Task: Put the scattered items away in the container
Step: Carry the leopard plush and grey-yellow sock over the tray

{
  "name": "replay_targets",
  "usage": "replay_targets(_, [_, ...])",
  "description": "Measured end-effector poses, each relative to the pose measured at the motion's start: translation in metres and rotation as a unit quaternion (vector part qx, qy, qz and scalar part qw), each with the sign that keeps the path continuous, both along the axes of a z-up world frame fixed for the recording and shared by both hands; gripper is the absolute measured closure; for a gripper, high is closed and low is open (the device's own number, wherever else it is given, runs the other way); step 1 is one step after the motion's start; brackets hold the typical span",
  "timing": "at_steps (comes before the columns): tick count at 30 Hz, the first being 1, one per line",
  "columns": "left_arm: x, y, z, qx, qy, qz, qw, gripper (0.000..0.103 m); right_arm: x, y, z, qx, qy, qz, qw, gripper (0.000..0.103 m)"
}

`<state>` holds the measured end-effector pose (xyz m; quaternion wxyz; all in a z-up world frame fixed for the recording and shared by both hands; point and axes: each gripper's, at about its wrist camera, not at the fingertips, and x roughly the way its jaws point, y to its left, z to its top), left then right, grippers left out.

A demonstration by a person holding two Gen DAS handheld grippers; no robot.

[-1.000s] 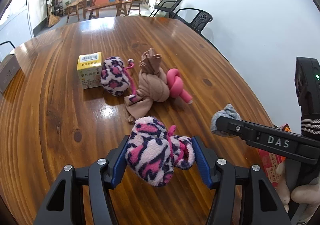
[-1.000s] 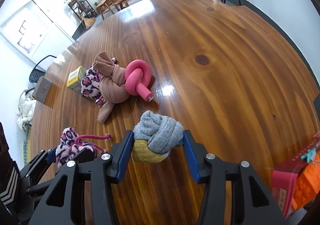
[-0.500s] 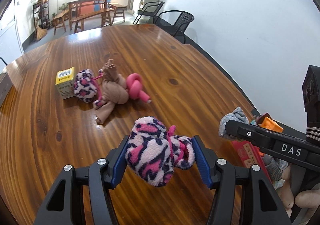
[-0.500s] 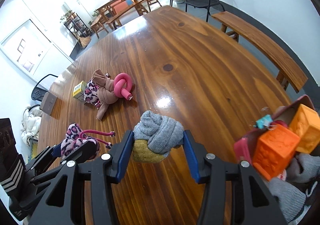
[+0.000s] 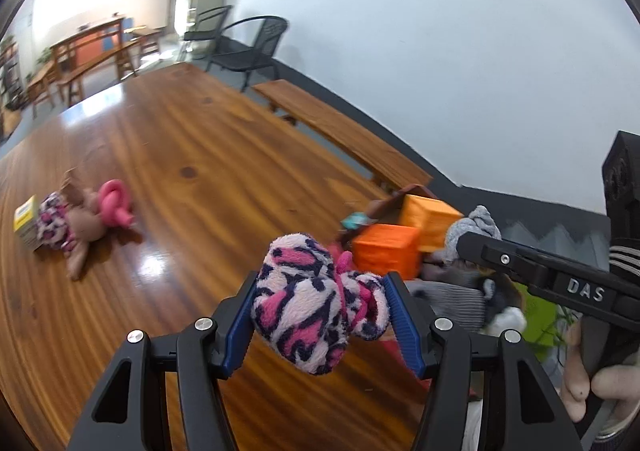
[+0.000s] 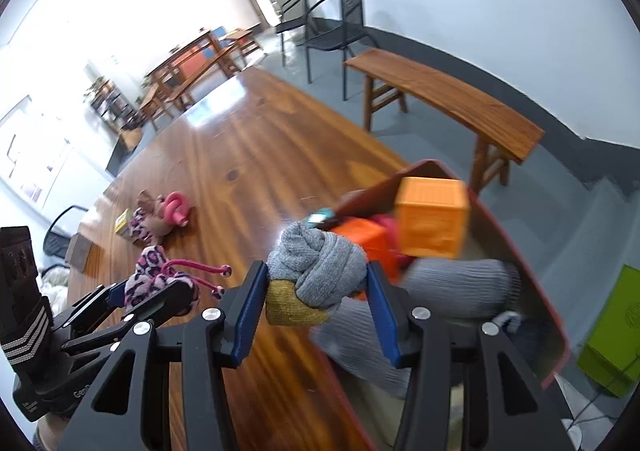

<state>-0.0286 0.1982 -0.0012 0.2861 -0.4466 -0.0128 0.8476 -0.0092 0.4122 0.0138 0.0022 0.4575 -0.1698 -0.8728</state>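
- Setting: a polished wooden desk (image 6: 248, 155) in a white-walled room; a bench and two black chairs stand beyond it.
- Left claw (image 5: 320, 315): clamped on a pink leopard-print plush bundle (image 5: 316, 299), above the desk just short of the container (image 6: 516, 251).
- Right claw (image 6: 318, 283): clamped on a grey-and-mustard sock ball (image 6: 316, 275), at the container's near edge.
- Procedure: carry each bundle fully over the rim before releasing. Lower into free space beside the two orange blocks (image 6: 432, 219). Release one claw at a time.
- Count left on the desk: one pink knotted ring (image 6: 176, 209), one tan cloth bundle, one leopard bundle, one yellow box (image 5: 26, 225).
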Motion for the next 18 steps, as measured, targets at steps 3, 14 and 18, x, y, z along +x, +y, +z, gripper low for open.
replay_targets(3, [0.016,0.03,0.006,0.008,-0.002,-0.04,0.9991,0.041,0.016,0.029,0.003,0.005,0.001,-0.03,1.0,0.049])
replay_targets(14, [0.074,0.106,-0.008,-0.005,-0.023,-0.144,0.9893,0.041,0.06,0.098,0.0,-0.003,-0.004,-0.099,0.995,0.049])
replay_targets(18, [0.086,0.118,-0.017,-0.016,-0.032,-0.157,0.987,0.041,0.065,0.103,-0.002,-0.007,-0.003,-0.095,0.995,0.049])
